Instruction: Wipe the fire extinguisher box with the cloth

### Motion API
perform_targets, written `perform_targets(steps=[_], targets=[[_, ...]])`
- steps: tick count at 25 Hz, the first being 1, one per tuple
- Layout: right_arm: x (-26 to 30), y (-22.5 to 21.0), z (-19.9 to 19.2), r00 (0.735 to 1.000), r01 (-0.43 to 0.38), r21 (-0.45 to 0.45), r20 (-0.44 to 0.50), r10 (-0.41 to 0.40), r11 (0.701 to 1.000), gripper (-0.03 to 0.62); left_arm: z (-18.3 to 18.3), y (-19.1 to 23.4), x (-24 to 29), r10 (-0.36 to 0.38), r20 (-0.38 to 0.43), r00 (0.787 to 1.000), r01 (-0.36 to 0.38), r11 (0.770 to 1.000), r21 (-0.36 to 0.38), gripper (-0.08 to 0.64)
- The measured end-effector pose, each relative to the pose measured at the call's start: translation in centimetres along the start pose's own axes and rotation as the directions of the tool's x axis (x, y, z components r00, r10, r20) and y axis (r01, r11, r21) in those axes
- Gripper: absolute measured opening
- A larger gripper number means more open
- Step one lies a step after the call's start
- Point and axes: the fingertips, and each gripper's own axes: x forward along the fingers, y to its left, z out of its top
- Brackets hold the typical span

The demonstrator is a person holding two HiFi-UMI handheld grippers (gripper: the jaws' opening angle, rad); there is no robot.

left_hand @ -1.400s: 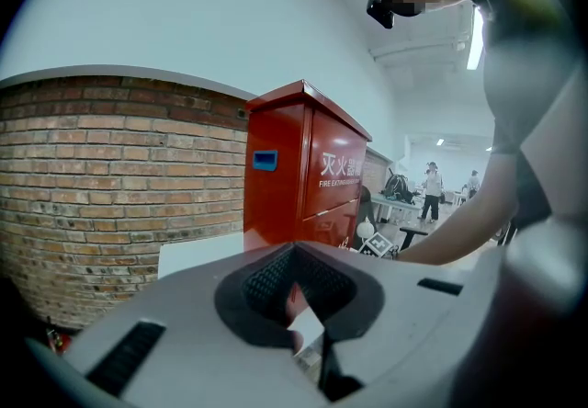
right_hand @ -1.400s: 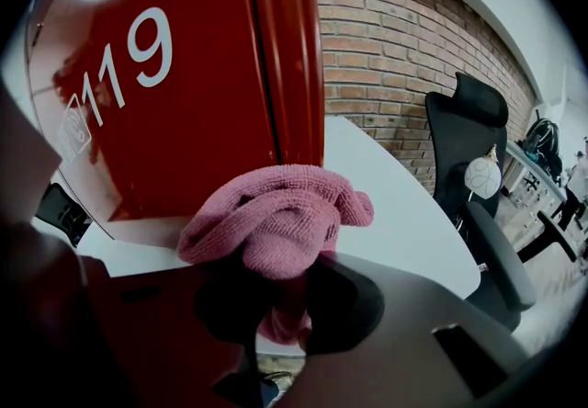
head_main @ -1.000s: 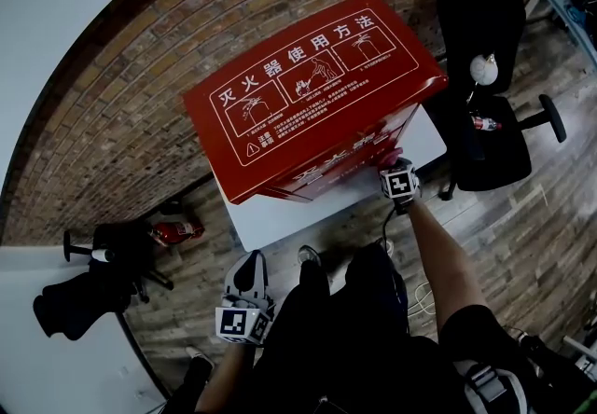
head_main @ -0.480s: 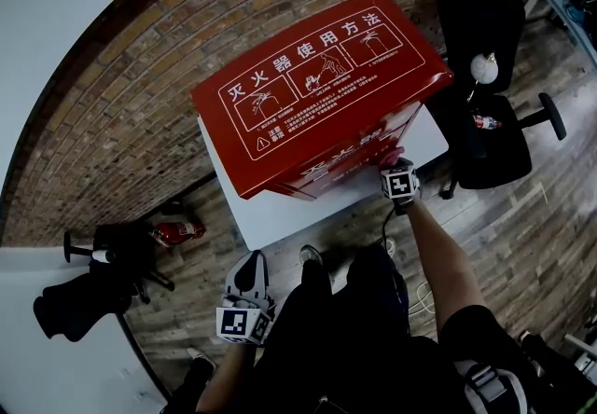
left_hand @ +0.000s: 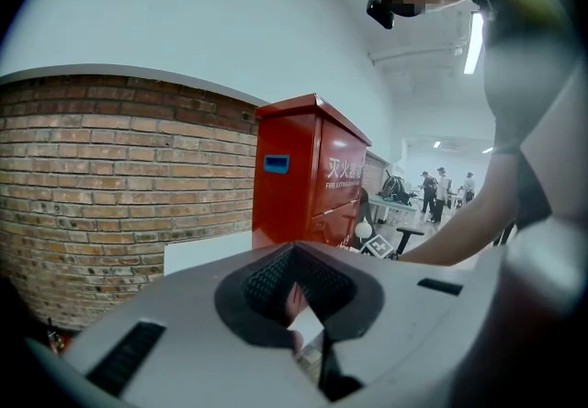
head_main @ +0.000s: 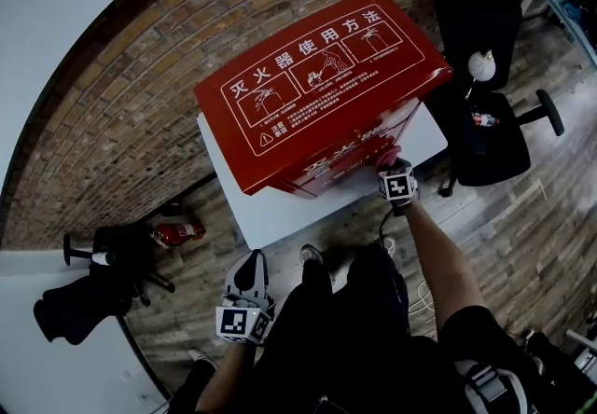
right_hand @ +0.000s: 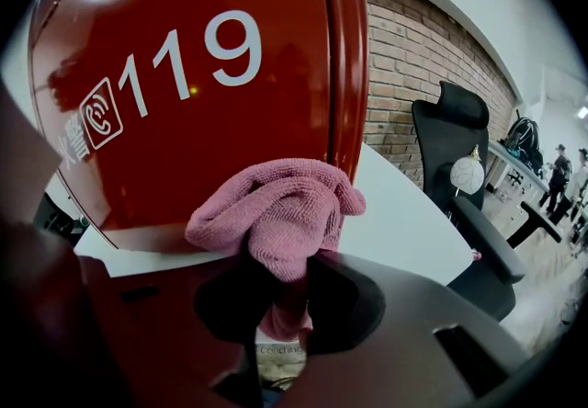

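Observation:
The red fire extinguisher box (head_main: 317, 86) stands on a white platform (head_main: 270, 212) against the brick wall, its white-printed top facing me. My right gripper (head_main: 395, 170) is at the lower right of the box's front, shut on a pink cloth (head_main: 389, 157). In the right gripper view the bunched cloth (right_hand: 276, 213) rests against the red front panel (right_hand: 184, 94) below the number 119, with the right gripper (right_hand: 280, 291) clamped on its lower fold. My left gripper (head_main: 247, 296) hangs low by my legs, away from the box (left_hand: 308, 176), jaws shut with nothing held.
A black office chair (head_main: 485, 76) with a white round object and a bottle stands right of the box. A small red extinguisher (head_main: 175, 233) and dark gear (head_main: 84, 296) lie on the wooden floor at left. Several people (left_hand: 446, 190) stand far off.
The box sits slightly further right in the head view. The right gripper with the cloth stays at the box's front lower right. The left gripper has not moved.

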Motion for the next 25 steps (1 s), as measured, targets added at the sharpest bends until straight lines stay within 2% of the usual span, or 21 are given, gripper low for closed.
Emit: perform_targets(steps=[15,21,25], targets=[[-2.0,1.2,-0.1,0.999,0.037,0.014,0.002,-0.037,0.999,0.077,0.5,0.4,-0.5,-0.014,0.007,1.000,0.014,1.000,-0.018,0.023],[-1.4,1.3,-1.6,0.999,0.042,0.067,0.002,-0.042,0.997,0.077,0.5,0.9,-0.4,-0.008,-0.029,1.000,0.007,1.000,-0.023,0.023],[-1.7,-0.7,-2.6,0.997,0.080,0.153,-0.030,-0.076,0.985,0.077,0.9,1.2,-0.4,-0.007,-0.029,1.000,0.006,1.000,-0.024,0.023]])
